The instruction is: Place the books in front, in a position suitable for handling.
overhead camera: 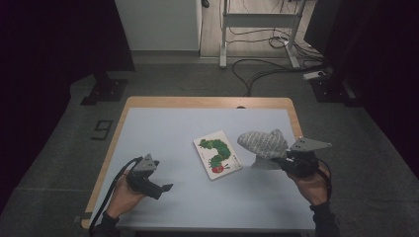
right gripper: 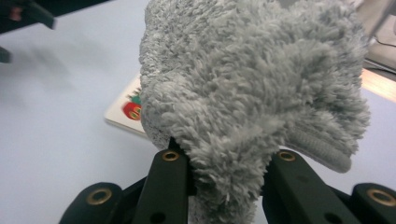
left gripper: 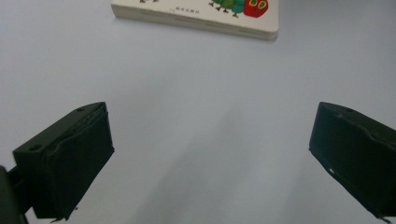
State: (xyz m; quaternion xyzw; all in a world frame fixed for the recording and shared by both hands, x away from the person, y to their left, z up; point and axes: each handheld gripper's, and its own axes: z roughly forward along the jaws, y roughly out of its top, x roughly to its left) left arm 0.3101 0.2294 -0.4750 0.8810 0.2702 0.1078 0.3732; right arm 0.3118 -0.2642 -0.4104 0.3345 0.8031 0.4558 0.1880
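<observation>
High view: a pale blue tabletop (overhead camera: 173, 133) with a wooden edge. The right claw (overhead camera: 279, 161), held in a hand at the near right, pinches a fluffy grey cloth (overhead camera: 262, 143) that bunches up just ahead of it, its far part lifted off the surface. Just left of that claw and cloth lies a flat, rectangular book (overhead camera: 218, 154) with a white cover and a green caterpillar with a red head. The left claw (overhead camera: 167, 188) sits low at the near left, well apart from the book, and points right toward it.

Left gripper view: the left claw (left gripper: 210, 154) has its two blocky, matte black jaws spread wide with only smooth tabletop between them. Ahead of it, the book (left gripper: 201, 18) shows its thick, pale board edge and the red caterpillar head.

Right gripper view: the right claw (right gripper: 226, 186) has its jaws pressed onto a fold of the cloth (right gripper: 252, 79), a plush, long-pile fabric with what may be a ribbed hem at the lower right. Left of the cloth, a corner of the book (right gripper: 123, 114) shows, blurred.
</observation>
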